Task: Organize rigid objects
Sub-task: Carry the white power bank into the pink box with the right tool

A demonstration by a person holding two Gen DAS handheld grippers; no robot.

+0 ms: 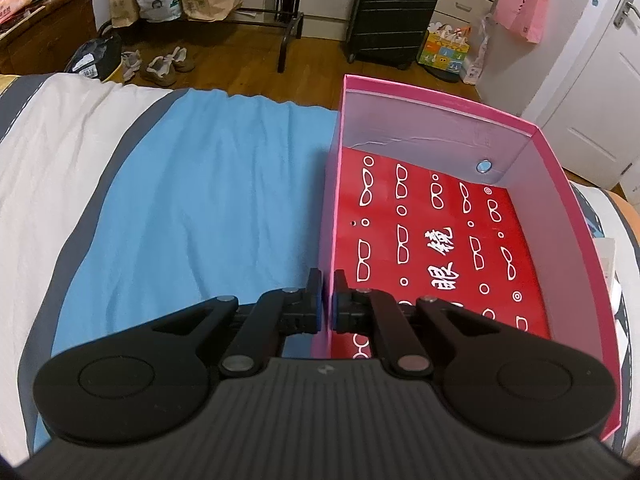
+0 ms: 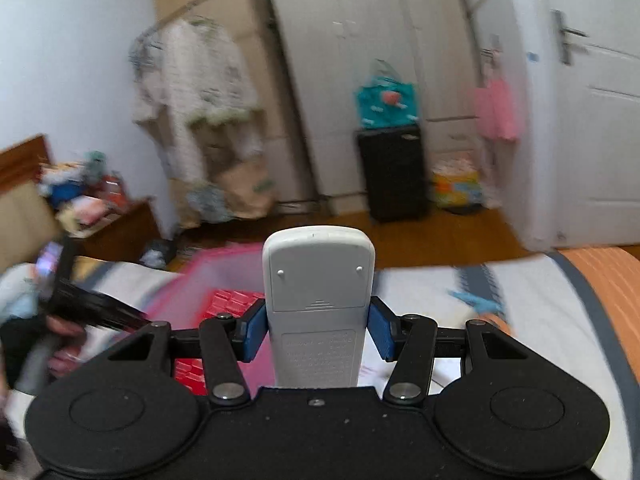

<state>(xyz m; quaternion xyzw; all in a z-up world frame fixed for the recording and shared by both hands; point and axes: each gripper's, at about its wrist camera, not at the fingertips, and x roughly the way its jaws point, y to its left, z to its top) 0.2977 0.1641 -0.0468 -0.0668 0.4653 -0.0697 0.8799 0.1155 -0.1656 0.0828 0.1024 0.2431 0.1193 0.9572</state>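
Observation:
A pink open box (image 1: 568, 216) with a red glasses-patterned floor lies on the bed. My left gripper (image 1: 327, 300) is shut on the box's left wall (image 1: 330, 208), one finger outside and one inside. A small round metal button (image 1: 484, 166) sits on the box's far wall. My right gripper (image 2: 318, 330) is shut on a white remote control (image 2: 318, 276), held back side up in the air. The view is blurred. The pink box (image 2: 216, 268) shows below and to the left, with the other gripper (image 2: 92, 308) on it.
A blue cloth (image 1: 200, 208) covers the bed left of the box, over white and grey bedding (image 1: 52, 152). Beyond the bed edge is a wooden floor with a black suitcase (image 1: 390, 12), shoes (image 1: 166, 65), paper bags and a white door (image 2: 600, 128).

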